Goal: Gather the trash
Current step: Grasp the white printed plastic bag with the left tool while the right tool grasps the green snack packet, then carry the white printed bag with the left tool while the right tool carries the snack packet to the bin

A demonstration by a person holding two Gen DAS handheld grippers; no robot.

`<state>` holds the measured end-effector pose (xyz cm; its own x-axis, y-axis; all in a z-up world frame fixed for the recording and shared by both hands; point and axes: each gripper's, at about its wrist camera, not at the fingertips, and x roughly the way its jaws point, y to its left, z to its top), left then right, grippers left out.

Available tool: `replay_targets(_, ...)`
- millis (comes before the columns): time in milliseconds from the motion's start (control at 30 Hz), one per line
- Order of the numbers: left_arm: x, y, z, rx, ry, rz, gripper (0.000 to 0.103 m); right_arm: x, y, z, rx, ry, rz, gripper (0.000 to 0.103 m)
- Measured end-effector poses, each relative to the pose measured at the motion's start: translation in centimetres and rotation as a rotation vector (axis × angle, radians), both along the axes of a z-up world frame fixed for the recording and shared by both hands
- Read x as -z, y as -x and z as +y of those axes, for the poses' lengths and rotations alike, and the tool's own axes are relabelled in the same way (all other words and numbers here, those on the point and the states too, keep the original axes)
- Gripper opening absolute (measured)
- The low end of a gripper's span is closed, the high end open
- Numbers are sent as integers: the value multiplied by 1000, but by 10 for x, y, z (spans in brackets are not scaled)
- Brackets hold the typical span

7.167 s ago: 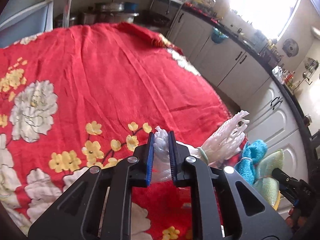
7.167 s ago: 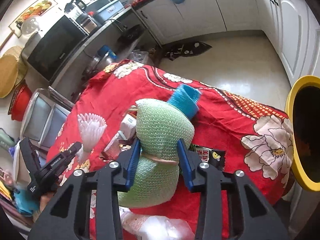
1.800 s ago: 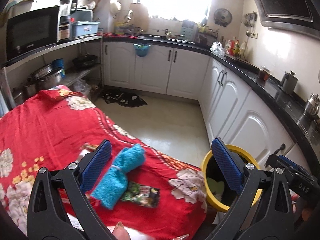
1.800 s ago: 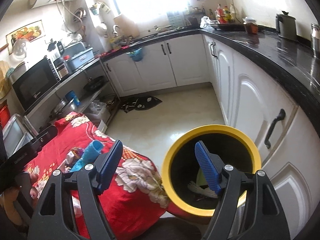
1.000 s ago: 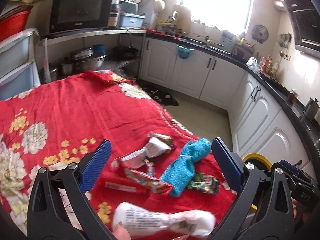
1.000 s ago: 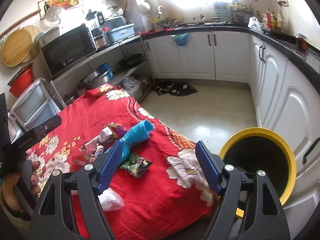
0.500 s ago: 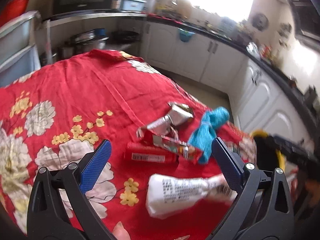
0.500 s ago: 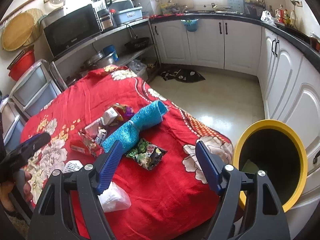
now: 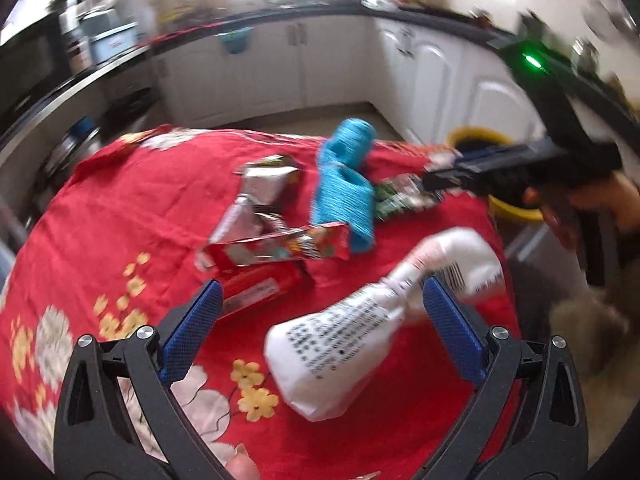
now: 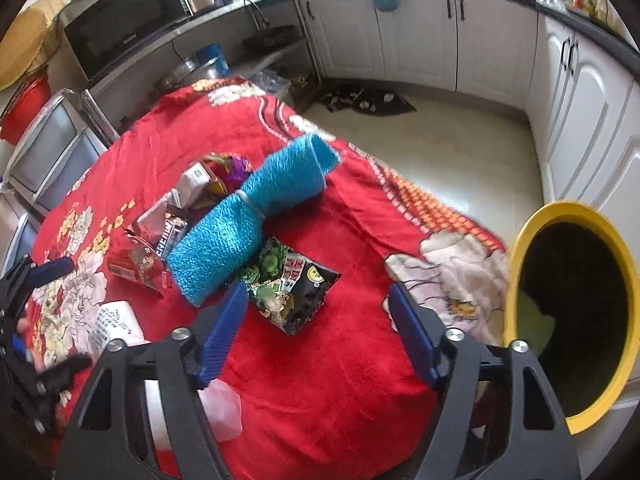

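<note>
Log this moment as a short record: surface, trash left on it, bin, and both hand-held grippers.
surface: red floral tablecloth
trash left: white printed bag; blue mesh roll; black-and-green snack packet; silver and red wrappers
bin: yellow-rimmed bin beside the table, something pale green inside
left hand-held gripper: open, empty, over the white printed bag
right hand-held gripper: open, empty, near the black-and-green snack packet

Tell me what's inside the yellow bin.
In the right wrist view, the yellow bin holds a pale green piece low against its dark inner wall. The rest of the interior is in shadow, so anything deeper cannot be made out.
</note>
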<state>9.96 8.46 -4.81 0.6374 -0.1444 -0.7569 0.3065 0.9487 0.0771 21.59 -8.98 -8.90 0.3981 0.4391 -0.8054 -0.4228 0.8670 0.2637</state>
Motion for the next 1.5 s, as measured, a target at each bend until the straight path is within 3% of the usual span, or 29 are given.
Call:
replay_targets(133,12,-4,-14,108,-51,25,92,18,-9,4,13,-30,77,58)
replay_targets(300,25,-12,-25,181,-74,56,92,29,-11,5,6,-69,127,29)
replay_targets(500,38,-24,-28,230,-31,118,91,26,-9,-8,7,-97,132,8)
replay_targets(600,45,-22,-31,253,6,159,80,20,-5,-17,15,-98,116,6)
replay_targets(733,48,-13,-41,279,-1,169,64,10,0,-28,33,-103,87,6)
replay_targets(1067,54,10,-67,274,-81,180,37,-14,14,-58,78,-116,9,6)
replay_targets(1233,47,5,-66,192,-13,185,26,-26,20,-72,104,-132,-17,6)
replay_targets(1333,36,-1,-60,155,73,181,25,-33,23,-81,118,-135,-36,6)
replay_targets(1500,16,-10,-70,127,136,138,24,-45,29,-94,144,-146,-65,6)
